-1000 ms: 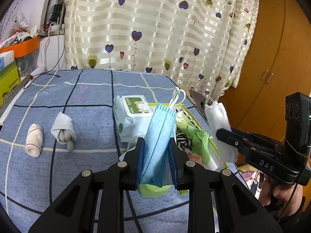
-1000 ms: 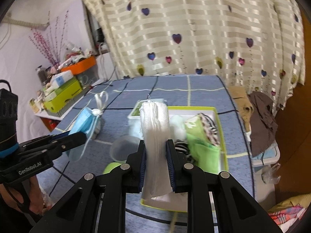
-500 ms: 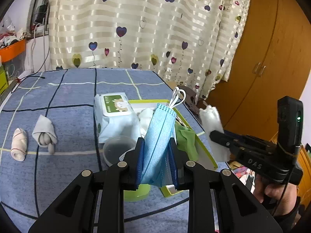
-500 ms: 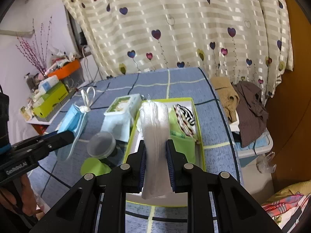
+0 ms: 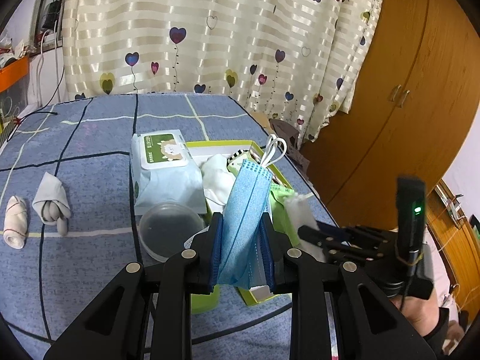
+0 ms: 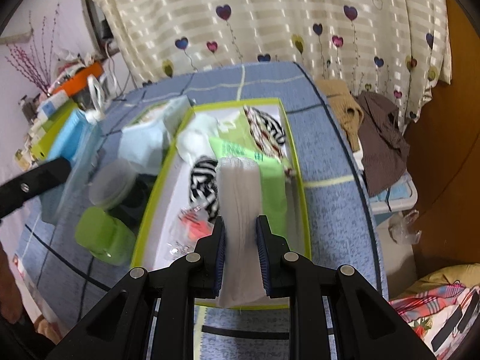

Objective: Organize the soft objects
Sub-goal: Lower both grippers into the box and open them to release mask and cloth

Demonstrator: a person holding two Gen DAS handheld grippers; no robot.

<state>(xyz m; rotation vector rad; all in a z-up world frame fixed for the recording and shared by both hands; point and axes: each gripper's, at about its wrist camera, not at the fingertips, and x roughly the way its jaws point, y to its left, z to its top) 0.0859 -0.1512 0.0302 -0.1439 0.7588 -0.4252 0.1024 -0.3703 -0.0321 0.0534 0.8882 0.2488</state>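
Observation:
My left gripper (image 5: 241, 225) is shut on a folded blue face mask (image 5: 244, 207) whose white ear loops stick up. It hangs over the near end of the green-rimmed tray (image 5: 216, 143) on the blue bed cover. My right gripper (image 6: 241, 225) is shut on a white folded cloth (image 6: 240, 207) and hovers low over the tray (image 6: 295, 162). In the tray lie a white cloth (image 6: 195, 141), a green packet (image 6: 240, 150) and striped fabric (image 6: 265, 129). The right gripper (image 5: 303, 229) and its white cloth (image 5: 298, 210) also show in the left wrist view.
A wet-wipe pack (image 5: 165, 168), a clear round lid (image 5: 169, 229) and a green cup (image 6: 102, 234) sit left of the tray. Two rolled socks (image 5: 51, 204) (image 5: 15, 222) lie further left. Clothes (image 6: 381, 138) hang off the bed's right edge by a wooden wardrobe (image 5: 405, 96).
Both grippers have sunk toward the tray with their loads still held. The right one dropped more and now sits low over the tray's near end.

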